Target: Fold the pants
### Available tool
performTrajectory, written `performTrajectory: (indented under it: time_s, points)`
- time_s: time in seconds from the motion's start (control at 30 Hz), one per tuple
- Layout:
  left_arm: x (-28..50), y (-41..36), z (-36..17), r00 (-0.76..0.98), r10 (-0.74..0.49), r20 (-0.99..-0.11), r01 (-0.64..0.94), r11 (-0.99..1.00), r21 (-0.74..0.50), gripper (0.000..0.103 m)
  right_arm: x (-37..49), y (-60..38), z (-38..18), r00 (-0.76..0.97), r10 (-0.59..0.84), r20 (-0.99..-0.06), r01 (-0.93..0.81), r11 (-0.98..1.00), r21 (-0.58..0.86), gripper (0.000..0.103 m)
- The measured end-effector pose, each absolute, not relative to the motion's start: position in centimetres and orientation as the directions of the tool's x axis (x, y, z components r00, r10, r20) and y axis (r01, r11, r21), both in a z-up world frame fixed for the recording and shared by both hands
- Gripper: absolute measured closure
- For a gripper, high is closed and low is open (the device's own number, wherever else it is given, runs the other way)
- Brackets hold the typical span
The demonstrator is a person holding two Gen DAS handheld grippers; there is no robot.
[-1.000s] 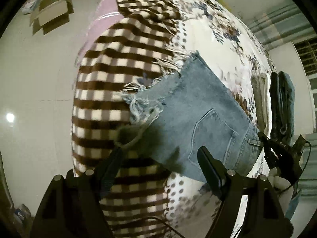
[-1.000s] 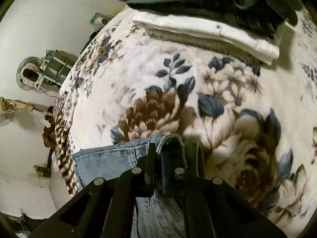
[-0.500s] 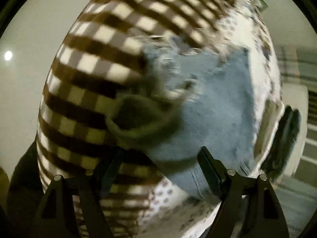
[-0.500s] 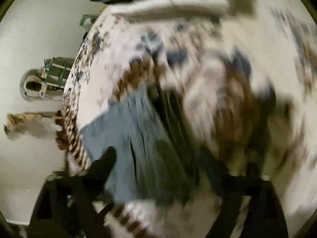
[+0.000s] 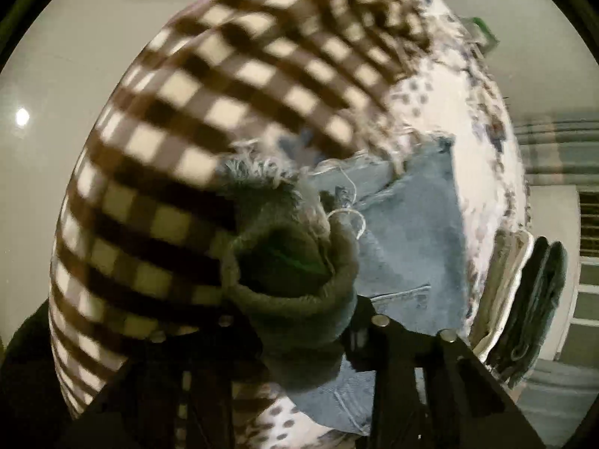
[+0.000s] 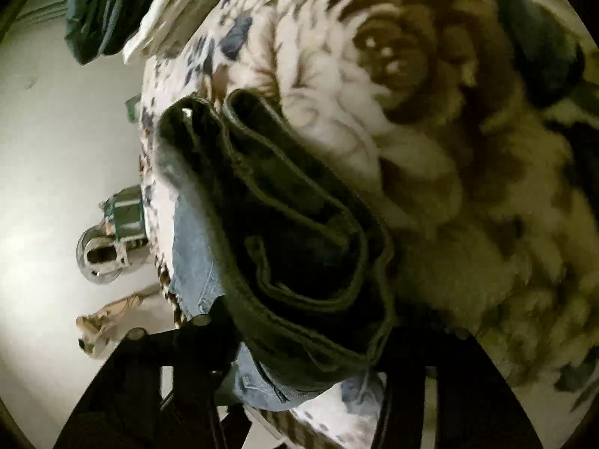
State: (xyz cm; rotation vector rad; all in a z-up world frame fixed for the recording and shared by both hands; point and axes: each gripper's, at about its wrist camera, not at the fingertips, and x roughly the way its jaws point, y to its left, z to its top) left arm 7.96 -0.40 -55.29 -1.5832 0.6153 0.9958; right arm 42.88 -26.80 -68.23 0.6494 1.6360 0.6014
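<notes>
Frayed denim shorts (image 5: 411,224) bunch between the left gripper (image 5: 295,321)'s fingers, clamped. The right gripper (image 6: 310,321) pinches their thick waistband over the fleecy floral blanket (image 6: 468,187).

A checked blanket (image 5: 194,119) overlaps a floral blanket (image 6: 430,149) bearing folded clothes (image 5: 524,299).

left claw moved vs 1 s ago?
Yes. The left claw went forward onto the denim shorts; their frayed hem, formerly ahead on the checkered blanket, now bunches between its fingers.

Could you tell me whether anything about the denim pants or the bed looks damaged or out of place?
The denim pants have a ragged, frayed hem with loose threads, though that may be styling. Both views are motion-blurred; otherwise nothing stands out.
</notes>
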Motion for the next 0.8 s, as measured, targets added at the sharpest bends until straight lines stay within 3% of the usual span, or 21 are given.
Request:
performTrajectory:
  time_s: [0.1, 0.3, 0.63, 0.8]
  points:
    - [8.3, -0.3, -53.8, 0.521, 0.129, -0.844, -0.822, -0.191, -0.537, 0.078, 42.5, -26.8, -66.9, -0.120, 0.707, -0.697, 0.088, 0.707, 0.702, 0.066]
    - [8.4, 0.5, -47.5, 0.557, 0.146, -0.818, -0.816, -0.089, -0.571, 0.079, 42.5, -25.8, -60.4, -0.111, 0.711, -0.695, 0.061, 0.703, 0.709, 0.071]
    - [12.3, 2.9, -34.2, 0.608, 0.108, -0.787, -0.794, 0.109, -0.598, 0.080, 43.0, -27.4, -46.5, -0.074, 0.746, -0.662, 0.083, 0.666, 0.742, 0.073]
    - [19.8, 5.7, -28.0, 0.692, 0.052, -0.720, -0.712, 0.216, -0.668, 0.080, 46.2, -28.4, -38.2, 0.048, 0.766, -0.641, 0.084, 0.636, 0.767, 0.073]
